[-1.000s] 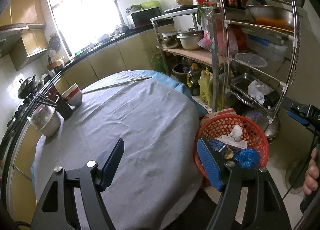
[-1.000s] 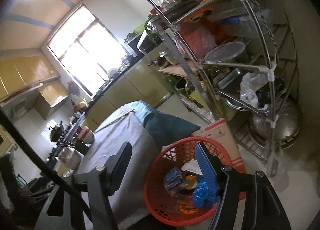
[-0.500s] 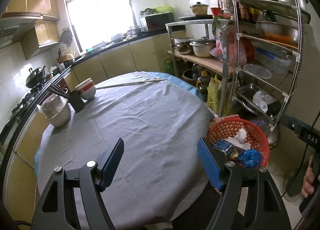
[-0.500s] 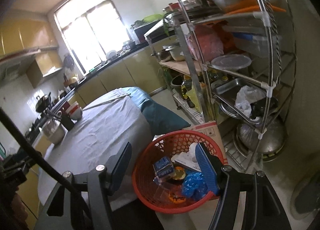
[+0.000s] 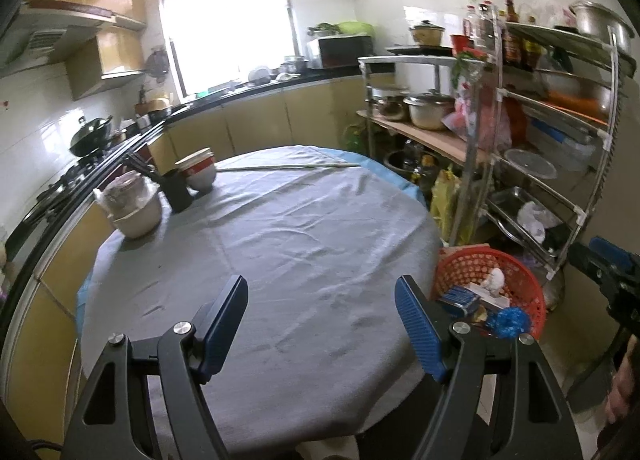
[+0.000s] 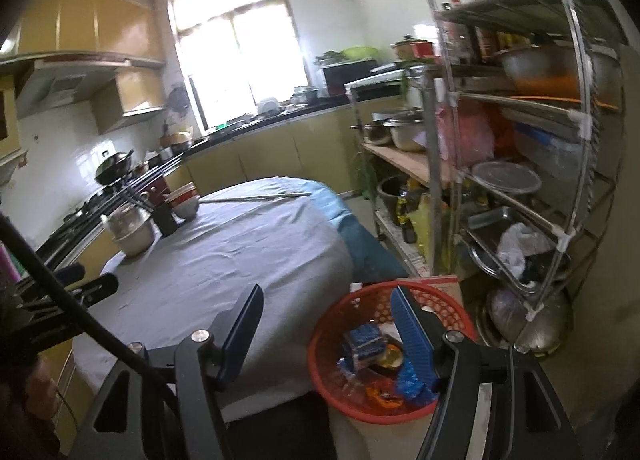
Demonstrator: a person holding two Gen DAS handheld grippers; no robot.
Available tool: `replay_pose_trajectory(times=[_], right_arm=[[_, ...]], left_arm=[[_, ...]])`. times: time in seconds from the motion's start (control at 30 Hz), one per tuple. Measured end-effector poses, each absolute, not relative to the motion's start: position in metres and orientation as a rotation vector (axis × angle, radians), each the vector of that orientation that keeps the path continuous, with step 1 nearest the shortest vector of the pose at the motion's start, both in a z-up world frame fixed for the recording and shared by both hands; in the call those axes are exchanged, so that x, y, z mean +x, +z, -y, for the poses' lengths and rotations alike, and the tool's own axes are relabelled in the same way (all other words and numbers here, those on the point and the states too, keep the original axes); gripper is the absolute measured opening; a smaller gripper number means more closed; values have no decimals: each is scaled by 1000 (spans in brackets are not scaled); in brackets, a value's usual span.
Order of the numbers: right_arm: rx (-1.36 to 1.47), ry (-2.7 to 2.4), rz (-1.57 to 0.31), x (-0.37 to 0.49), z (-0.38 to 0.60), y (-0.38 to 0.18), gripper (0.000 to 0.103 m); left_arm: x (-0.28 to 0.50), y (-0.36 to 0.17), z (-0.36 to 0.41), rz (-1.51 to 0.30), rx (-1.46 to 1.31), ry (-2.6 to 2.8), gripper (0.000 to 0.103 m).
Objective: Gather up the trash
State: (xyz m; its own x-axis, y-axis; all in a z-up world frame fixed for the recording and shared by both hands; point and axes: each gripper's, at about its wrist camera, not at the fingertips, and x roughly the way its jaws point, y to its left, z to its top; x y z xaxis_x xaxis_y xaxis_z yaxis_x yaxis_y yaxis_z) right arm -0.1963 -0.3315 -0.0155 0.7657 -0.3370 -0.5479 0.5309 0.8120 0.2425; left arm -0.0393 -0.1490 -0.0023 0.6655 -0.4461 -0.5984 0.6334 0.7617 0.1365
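1. Overhead, the left gripper (image 5: 320, 324) hangs above a round table (image 5: 280, 244) covered by a grey cloth; its two blue-padded jaws stand wide apart with only bare cloth showing between them, and they grip and touch nothing
2. Similarly, the right gripper (image 6: 326, 334) has its jaws spread wide and empty; its left finger sits over the table edge, and its right finger (image 6: 412, 336) crosses in front of the basket without visibly touching it
3. The red basket (image 6: 332, 376), a plastic mesh bin, stands on the floor just beside the table's near right edge
4. Inside the basket lies the trash (image 6: 366, 344): a blue packet, a white crumpled tissue, a blue crinkled wrapper and some orange scraps
5. At the table's far left stand a covered pot (image 5: 134, 206), a dark chopstick holder (image 5: 176, 190) and stacked bowls (image 5: 200, 172); a long thin stick (image 5: 288, 168) lies along the far edge
6. A metal rack (image 6: 520, 164) loaded with pots and containers stands just behind the basket
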Motion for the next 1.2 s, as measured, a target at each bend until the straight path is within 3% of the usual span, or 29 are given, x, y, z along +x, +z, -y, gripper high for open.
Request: replay_pose_trajectory(times=[1.2], right_arm=[[218, -218, -582, -88, 180, 14, 70]], left_arm=[[6, -5, 17, -549, 191, -293, 77]])
